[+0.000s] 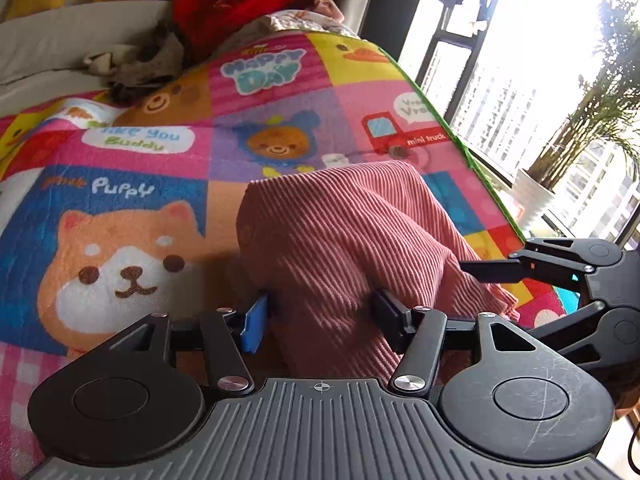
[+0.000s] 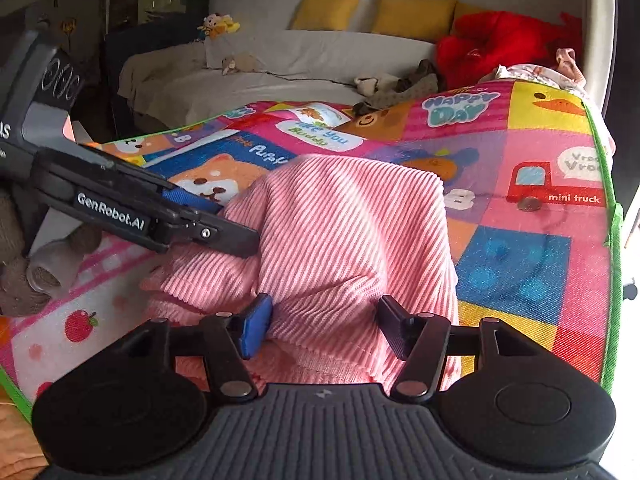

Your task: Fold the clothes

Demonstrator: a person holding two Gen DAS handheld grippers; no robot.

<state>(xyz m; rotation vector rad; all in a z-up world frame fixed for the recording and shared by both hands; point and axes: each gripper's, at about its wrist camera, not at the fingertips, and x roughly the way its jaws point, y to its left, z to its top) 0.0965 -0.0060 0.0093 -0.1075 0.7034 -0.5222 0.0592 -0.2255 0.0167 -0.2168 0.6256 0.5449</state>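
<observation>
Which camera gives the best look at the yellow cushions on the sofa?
The right wrist view: the yellow cushions stand in a row along the sofa back, clearly lit. The left wrist view catches only two at its top left corner, cropped and blurred.

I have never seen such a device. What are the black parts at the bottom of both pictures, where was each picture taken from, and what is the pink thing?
These are two hand-held grippers, each with a camera looking along its fingers. One picture comes from the left gripper, the other from the right gripper. Each also sees the other reaching in from the side. Between both pairs of fingers is a pink ribbed garment, bunched up on a colourful cartoon play mat. The fingers appear to press its fabric. Behind are a white sofa and yellow cushions.
</observation>
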